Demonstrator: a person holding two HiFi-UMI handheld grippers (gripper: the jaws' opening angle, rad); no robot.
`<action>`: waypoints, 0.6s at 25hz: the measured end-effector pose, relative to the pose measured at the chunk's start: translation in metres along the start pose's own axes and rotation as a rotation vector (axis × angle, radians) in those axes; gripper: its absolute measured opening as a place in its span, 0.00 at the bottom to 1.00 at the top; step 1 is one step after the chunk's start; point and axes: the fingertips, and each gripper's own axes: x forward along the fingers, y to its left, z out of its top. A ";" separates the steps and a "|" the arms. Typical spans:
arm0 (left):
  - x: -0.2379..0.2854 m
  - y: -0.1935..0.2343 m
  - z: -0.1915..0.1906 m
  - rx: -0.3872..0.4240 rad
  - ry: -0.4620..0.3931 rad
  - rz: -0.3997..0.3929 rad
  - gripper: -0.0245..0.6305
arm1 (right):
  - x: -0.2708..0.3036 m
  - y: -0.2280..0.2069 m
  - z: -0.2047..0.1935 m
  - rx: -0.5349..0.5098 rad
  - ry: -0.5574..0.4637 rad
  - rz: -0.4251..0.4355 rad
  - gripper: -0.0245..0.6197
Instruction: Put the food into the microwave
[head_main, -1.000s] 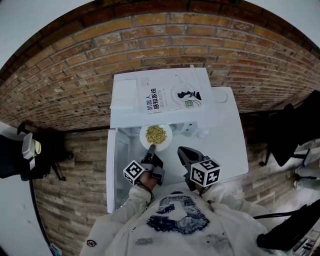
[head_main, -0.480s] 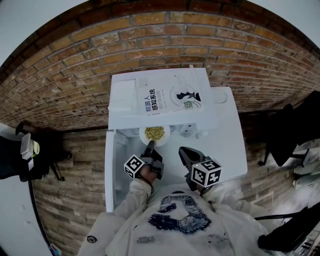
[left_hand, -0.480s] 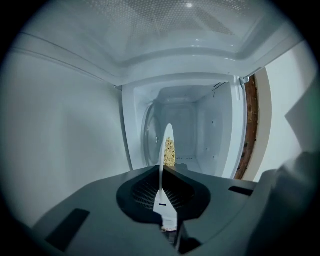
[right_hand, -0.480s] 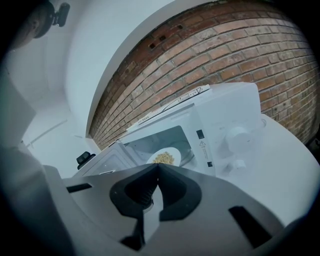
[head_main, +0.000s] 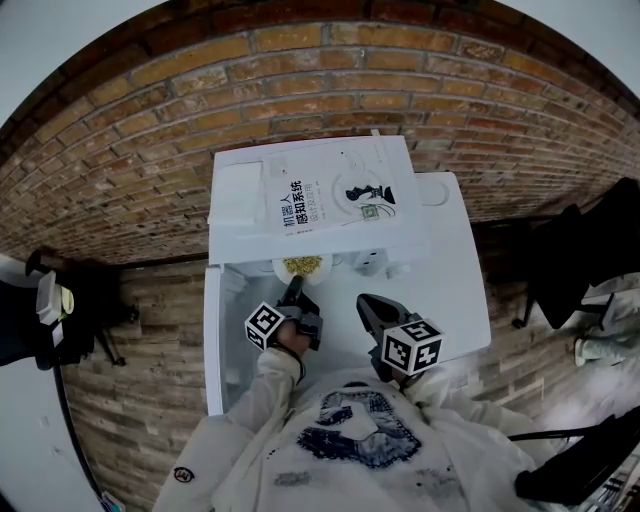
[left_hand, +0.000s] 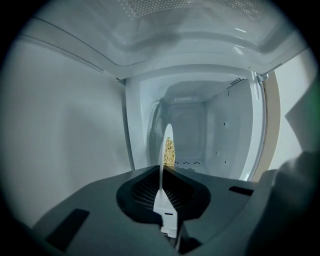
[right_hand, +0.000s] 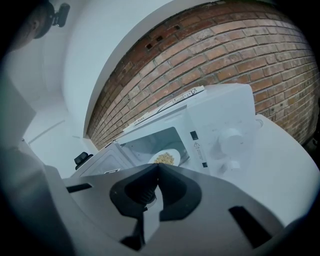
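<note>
Food (head_main: 303, 264), a heap of yellowish grains on a white plate (head_main: 318, 272), is at the mouth of the microwave, centre of head view, half under the oven's top edge. Brick wall (head_main: 300, 80) fills the upper frame + runs down the left. White table (head_main: 455, 280), centre-right, carries the white microwave (head_main: 240, 195). A printed white book or sheet (head_main: 340, 195) lies flat on top. Oven door (head_main: 222, 340) is swung open to the left, lower centre-left.

The left gripper (head_main: 293, 291), w/ its marker cube (head_main: 265, 325) at its lower left, reaches into the opening. In left gripper view its jaws pinch the plate rim (left_hand: 161, 170). Plate shows edge-on mid-frame, food (left_hand: 169, 151) on its far part, white cavity (left_hand: 205, 125) behind. Can't tell if the plate touches the cavity floor.

The right gripper (head_main: 366, 305) is just right of the left one, over the table in front of the oven, apart from the plate. In right gripper view (right_hand: 159, 167) its jaws are pressed together, nothing btw them. Same view, right of centre: two control knobs (right_hand: 229, 140) beside the opening.
</note>
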 end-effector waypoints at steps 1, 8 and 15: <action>0.001 0.000 0.001 0.000 -0.001 0.001 0.06 | 0.001 0.000 0.000 0.001 0.001 0.000 0.06; 0.010 0.006 0.006 -0.007 -0.006 0.022 0.07 | 0.004 -0.001 -0.002 0.008 0.004 -0.001 0.06; 0.017 0.007 0.012 -0.011 -0.016 0.031 0.07 | 0.005 -0.002 -0.003 0.015 0.008 -0.005 0.06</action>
